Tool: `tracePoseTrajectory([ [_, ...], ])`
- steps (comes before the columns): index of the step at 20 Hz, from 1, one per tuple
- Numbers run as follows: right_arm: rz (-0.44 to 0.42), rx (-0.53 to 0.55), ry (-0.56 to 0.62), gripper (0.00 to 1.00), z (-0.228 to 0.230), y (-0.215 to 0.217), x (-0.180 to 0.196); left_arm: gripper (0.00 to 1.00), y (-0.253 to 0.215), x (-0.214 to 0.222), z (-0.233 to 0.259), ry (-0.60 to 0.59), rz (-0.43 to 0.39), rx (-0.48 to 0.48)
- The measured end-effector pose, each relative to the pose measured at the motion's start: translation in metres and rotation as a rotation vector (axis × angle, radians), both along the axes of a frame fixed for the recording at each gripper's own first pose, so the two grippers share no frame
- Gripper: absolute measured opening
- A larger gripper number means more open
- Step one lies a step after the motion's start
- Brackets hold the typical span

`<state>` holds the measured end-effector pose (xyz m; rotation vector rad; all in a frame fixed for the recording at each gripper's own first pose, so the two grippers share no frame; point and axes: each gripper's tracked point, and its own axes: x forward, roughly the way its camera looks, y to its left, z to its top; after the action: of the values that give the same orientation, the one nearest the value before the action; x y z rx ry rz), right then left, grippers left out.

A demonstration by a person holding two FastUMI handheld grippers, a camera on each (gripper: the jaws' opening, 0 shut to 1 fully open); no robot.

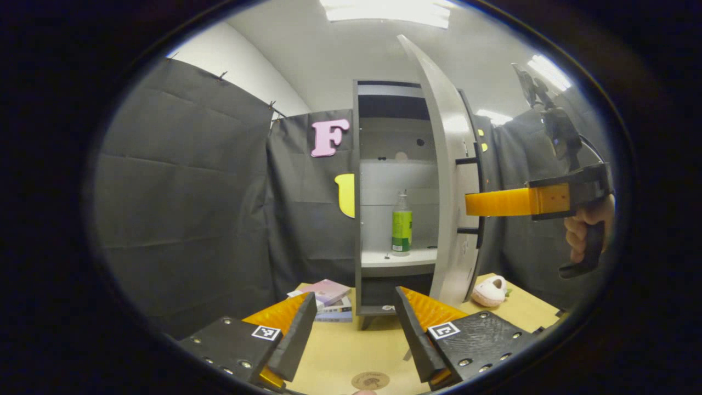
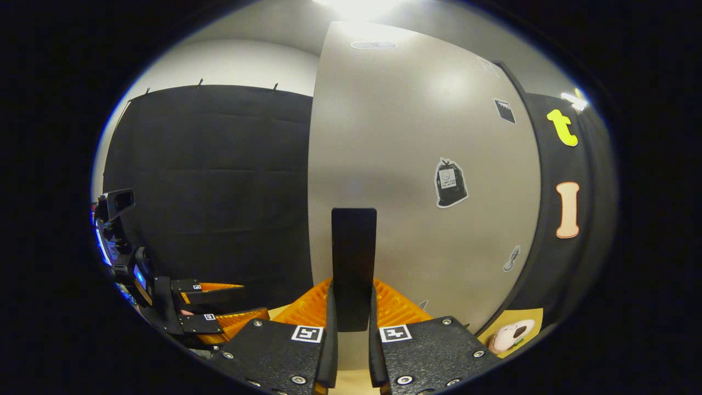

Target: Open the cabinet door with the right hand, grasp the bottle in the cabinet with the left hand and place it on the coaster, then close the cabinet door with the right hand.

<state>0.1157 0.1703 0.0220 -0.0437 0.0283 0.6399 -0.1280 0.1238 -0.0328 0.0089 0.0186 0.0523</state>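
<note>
Bottle [image 1: 401, 224], clear with a green label and pale cap, stands upright on the cabinet [image 1: 384, 258] shelf, behind the swung-open door [image 1: 447, 181]. Left gripper [image 1: 355, 329] hangs wide and empty above the table [image 1: 340, 351], its fingers pointing at the cabinet. Right gripper [image 2: 351, 329] is clamped narrow on the door's dark handle [image 2: 354, 263]. On the tan table lie books [image 1: 329, 296], a round coaster [image 1: 370, 380] cut off at the near edge, and a plush toy [image 1: 490, 291]. Black cloth walls the booth.
</note>
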Motion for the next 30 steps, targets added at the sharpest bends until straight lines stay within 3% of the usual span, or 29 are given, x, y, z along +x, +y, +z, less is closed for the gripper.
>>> tracePoseTrajectory([
  [2, -0.03, 0.003, 0.001, 0.23, 0.0, -0.006, -0.002, 0.82, -0.017, 0.005, -0.003, -0.001, -0.038, 0.0],
  [3, -0.048, 0.004, 0.001, 0.23, -0.001, -0.009, -0.003, 0.86, -0.025, 0.01, -0.005, -0.003, -0.06, -0.004],
  [8, -0.157, 0.036, -0.024, 0.23, 0.0, -0.026, -0.011, 0.86, -0.073, 0.028, -0.012, -0.013, -0.172, -0.03],
  [9, -0.181, 0.04, -0.034, 0.23, 0.0, -0.03, -0.013, 0.81, -0.081, 0.03, -0.011, -0.028, -0.186, -0.025],
  [10, -0.201, 0.044, -0.04, 0.23, 0.001, -0.034, -0.014, 0.86, -0.088, 0.035, -0.01, -0.034, -0.193, -0.015],
  [15, -0.257, 0.096, -0.026, 0.23, -0.001, -0.05, -0.015, 0.82, -0.12, 0.045, 0.014, -0.06, -0.175, -0.006],
  [18, -0.347, 0.035, 0.017, 0.22, -0.016, -0.065, -0.02, 0.86, -0.16, 0.053, 0.022, -0.061, -0.207, -0.016],
  [20, -0.406, 0.039, -0.001, 0.17, -0.007, -0.078, -0.03, 0.82, -0.184, 0.057, 0.029, -0.07, -0.207, -0.015],
  [21, -0.427, 0.04, -0.009, 0.18, -0.005, -0.085, -0.035, 0.86, -0.196, 0.061, 0.028, -0.069, -0.21, -0.009],
  [22, -0.447, 0.038, -0.008, 0.17, -0.002, -0.092, -0.039, 0.82, -0.205, 0.065, 0.027, -0.064, -0.211, 0.0],
  [24, -0.5, 0.035, -0.006, 0.17, 0.006, -0.104, -0.045, 0.86, -0.219, 0.069, 0.025, -0.05, -0.208, 0.015],
  [25, -0.526, 0.039, -0.01, 0.17, 0.011, -0.114, -0.048, 0.82, -0.224, 0.072, 0.024, -0.045, -0.204, 0.012],
  [29, -0.485, 0.106, 0.014, 0.05, 0.014, -0.111, -0.058, 0.82, -0.237, 0.087, 0.019, -0.018, -0.188, 0.006],
  [30, -0.479, 0.11, 0.009, 0.08, 0.019, -0.107, -0.063, 0.82, -0.237, 0.095, 0.018, -0.013, -0.181, 0.018],
])
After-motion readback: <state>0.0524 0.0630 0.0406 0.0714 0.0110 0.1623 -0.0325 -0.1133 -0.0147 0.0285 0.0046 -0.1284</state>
